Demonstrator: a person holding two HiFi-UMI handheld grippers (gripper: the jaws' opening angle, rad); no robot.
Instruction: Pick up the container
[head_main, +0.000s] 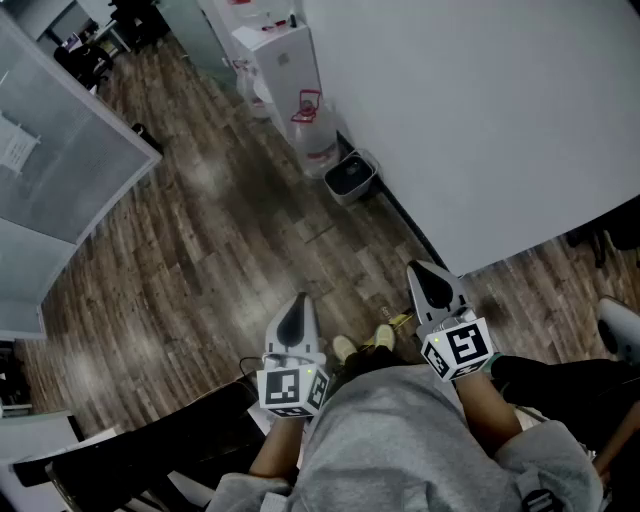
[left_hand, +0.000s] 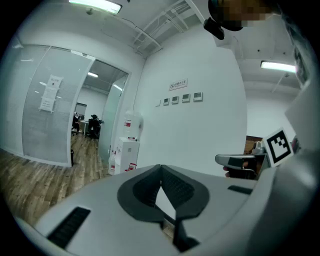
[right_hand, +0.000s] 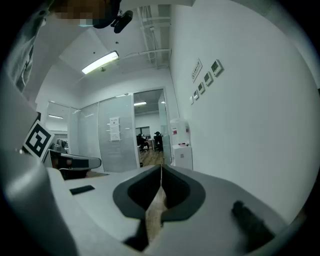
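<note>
A small dark bin (head_main: 350, 177) with a pale rim stands on the wood floor against the white wall, well ahead of both grippers. My left gripper (head_main: 299, 300) is held low in front of the person's body, its jaws closed together with nothing between them (left_hand: 160, 168). My right gripper (head_main: 414, 268) sits a little further forward and to the right, also shut and empty (right_hand: 161, 169). Both point out across the floor at about waist height. Neither gripper view shows the bin.
A white water dispenser (head_main: 285, 60) and a clear water jug (head_main: 312, 130) with a red handle stand by the wall beyond the bin. A glass partition (head_main: 60, 150) runs along the left. A black chair (head_main: 150, 440) is at lower left, another seat (head_main: 620, 330) at far right.
</note>
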